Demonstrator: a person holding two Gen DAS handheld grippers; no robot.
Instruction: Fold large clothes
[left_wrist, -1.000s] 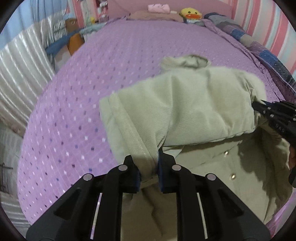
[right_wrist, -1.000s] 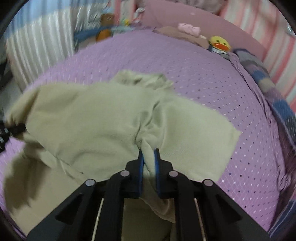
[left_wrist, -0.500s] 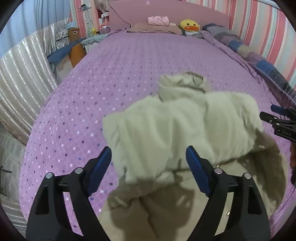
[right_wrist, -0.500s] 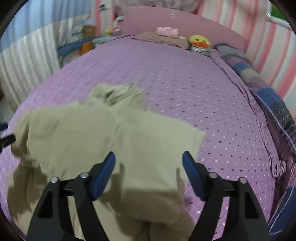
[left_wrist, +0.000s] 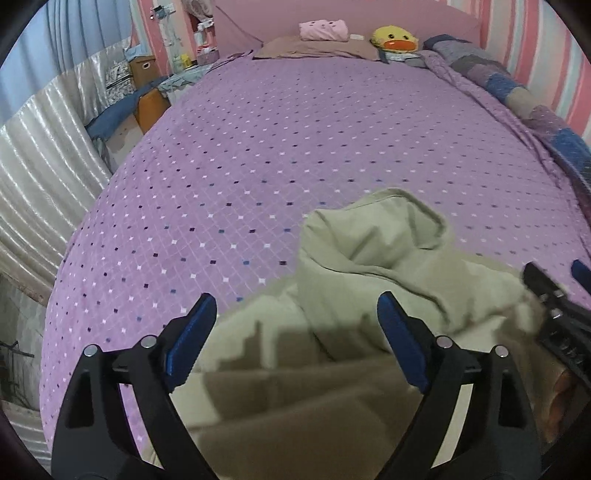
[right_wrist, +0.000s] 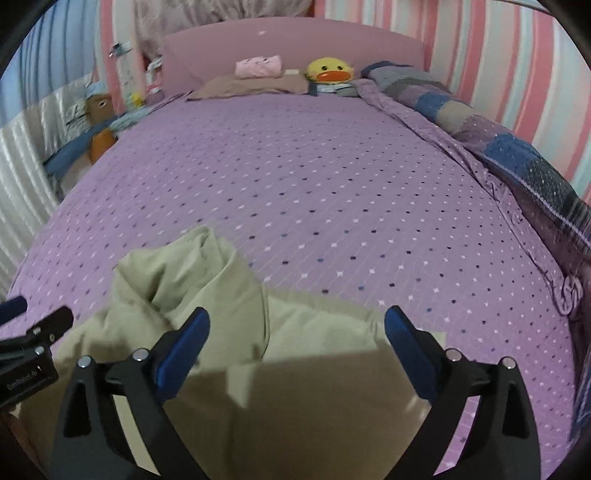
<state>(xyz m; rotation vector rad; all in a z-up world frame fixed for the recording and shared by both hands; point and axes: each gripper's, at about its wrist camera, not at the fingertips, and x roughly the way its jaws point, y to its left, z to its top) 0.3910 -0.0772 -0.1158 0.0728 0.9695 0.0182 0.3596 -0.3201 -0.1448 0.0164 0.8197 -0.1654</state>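
Your left gripper (left_wrist: 295, 328) and right gripper (right_wrist: 297, 334) hover spread wide, holding nothing, above the pale olive-green cotton jacket (left_wrist: 369, 280) at the near edge of the purple diamond-dotted bedspread (left_wrist: 258, 155). Its puffy top fold may slump undone. Bunched collar (right_wrist: 184, 258) points toward the headboard; its long axis runs along the bed.

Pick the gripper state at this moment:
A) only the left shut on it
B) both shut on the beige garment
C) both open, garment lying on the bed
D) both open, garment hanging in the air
C: the left gripper and the right gripper both show wide-spread fingers holding nothing, and the beige garment lies on the purple bedspread.
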